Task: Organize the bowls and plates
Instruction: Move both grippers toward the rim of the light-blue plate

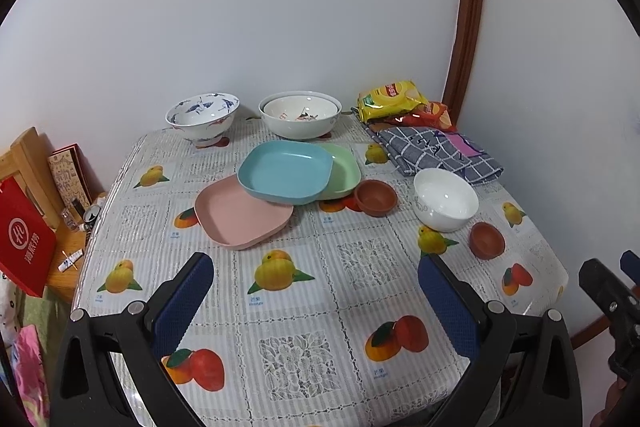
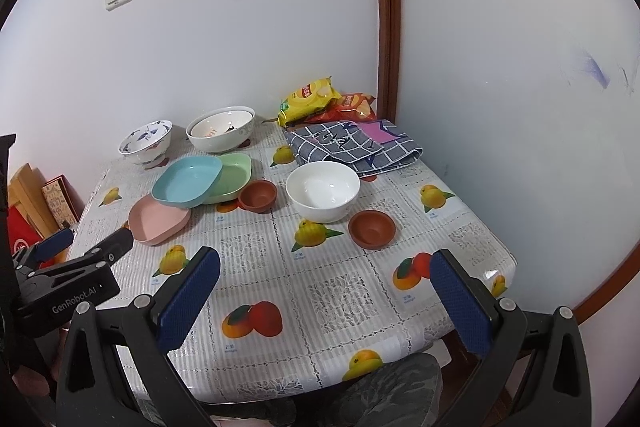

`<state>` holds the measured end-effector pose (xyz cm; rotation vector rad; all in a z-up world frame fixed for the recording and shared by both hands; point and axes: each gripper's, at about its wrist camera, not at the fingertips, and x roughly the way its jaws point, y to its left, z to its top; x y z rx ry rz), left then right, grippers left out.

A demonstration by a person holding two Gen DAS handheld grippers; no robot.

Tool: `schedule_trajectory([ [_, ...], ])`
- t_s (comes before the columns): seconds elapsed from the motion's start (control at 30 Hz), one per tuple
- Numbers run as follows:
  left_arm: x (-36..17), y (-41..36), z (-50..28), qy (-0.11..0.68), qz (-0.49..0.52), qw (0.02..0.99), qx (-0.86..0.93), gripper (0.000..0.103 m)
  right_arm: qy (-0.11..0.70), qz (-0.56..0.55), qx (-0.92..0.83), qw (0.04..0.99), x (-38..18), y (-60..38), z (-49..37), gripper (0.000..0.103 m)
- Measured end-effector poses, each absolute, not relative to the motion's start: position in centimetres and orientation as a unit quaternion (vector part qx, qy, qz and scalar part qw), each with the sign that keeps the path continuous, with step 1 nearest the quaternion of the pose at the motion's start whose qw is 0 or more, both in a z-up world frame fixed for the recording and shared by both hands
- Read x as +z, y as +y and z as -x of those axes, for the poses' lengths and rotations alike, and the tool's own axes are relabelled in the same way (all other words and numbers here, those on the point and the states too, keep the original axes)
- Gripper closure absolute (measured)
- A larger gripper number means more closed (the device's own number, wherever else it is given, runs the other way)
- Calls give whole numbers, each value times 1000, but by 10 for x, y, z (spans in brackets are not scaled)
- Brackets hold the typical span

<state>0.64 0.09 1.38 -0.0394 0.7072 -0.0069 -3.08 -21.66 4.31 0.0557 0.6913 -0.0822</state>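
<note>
Three square plates overlap mid-table: a blue plate rests on a pink plate and a green plate. Two brown clay bowls flank a white bowl. At the back stand a blue-patterned bowl and a large white bowl. My left gripper and right gripper hover open over the near table edge, holding nothing.
The table wears a fruit-print cloth and sits in a wall corner. Snack bags and a folded checked cloth lie at the back right. A wooden stand with a red box is left of the table.
</note>
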Motion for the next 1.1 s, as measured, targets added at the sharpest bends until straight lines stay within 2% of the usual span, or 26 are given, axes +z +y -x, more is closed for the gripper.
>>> schedule_trajectory([
  [0.7,22,4,-53,349,13,937,-8,0,336,-50,-17,940,54,-214,-13,0],
  [1.1,-6,30,-107,381,31,924,22,0,362,-53,4,931,30,-212,-72,3],
])
